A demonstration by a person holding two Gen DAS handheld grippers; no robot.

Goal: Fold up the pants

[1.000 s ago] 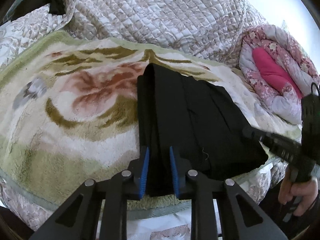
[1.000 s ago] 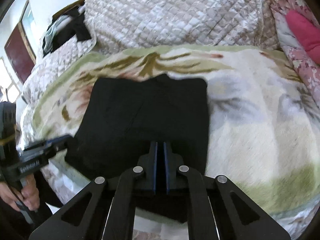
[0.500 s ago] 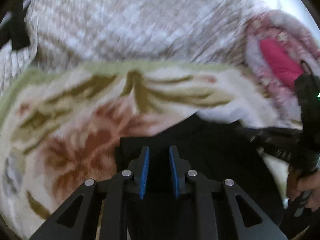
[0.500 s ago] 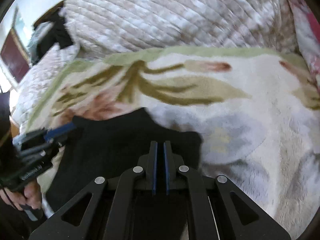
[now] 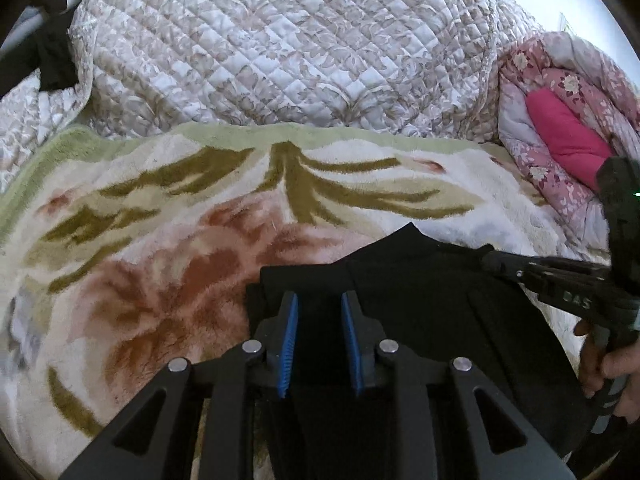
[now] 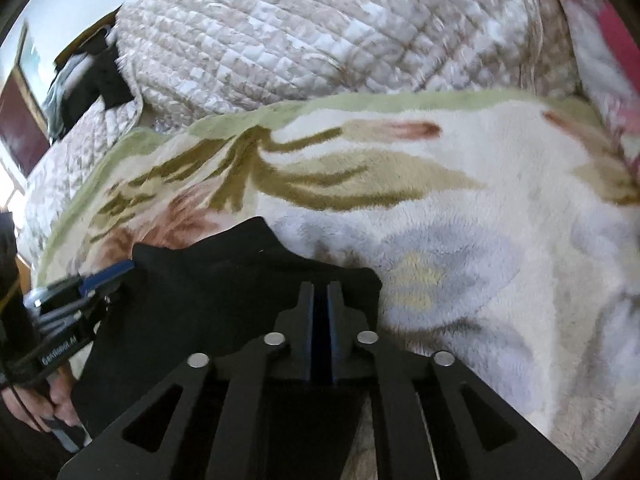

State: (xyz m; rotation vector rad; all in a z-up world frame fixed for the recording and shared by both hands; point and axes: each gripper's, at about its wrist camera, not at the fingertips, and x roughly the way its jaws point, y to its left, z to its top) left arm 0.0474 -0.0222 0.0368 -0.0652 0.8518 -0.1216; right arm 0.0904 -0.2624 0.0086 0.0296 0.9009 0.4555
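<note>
The black pants (image 5: 420, 304) lie folded on the floral fleece blanket (image 5: 168, 216), with the near part lifted and carried forward over the rest. My left gripper (image 5: 319, 300) has its blue pads part-closed on a thick black fold at the pants' left edge. My right gripper (image 6: 319, 292) is shut on the pants' (image 6: 224, 292) right edge, pads nearly touching. Each gripper shows in the other's view: the right one (image 5: 496, 262) at the right, the left one (image 6: 116, 272) at the left.
A quilted beige bedspread (image 5: 280, 44) is heaped behind the blanket. A pink floral comforter (image 5: 560, 128) lies rolled at the right. Dark clothes (image 6: 92, 76) sit at the far left. The blanket (image 6: 480, 240) stretches wide to the right of the pants.
Both grippers have moved forward over the bed, carrying the near edge of the pants toward the far edge. The visible black area has become shorter.
</note>
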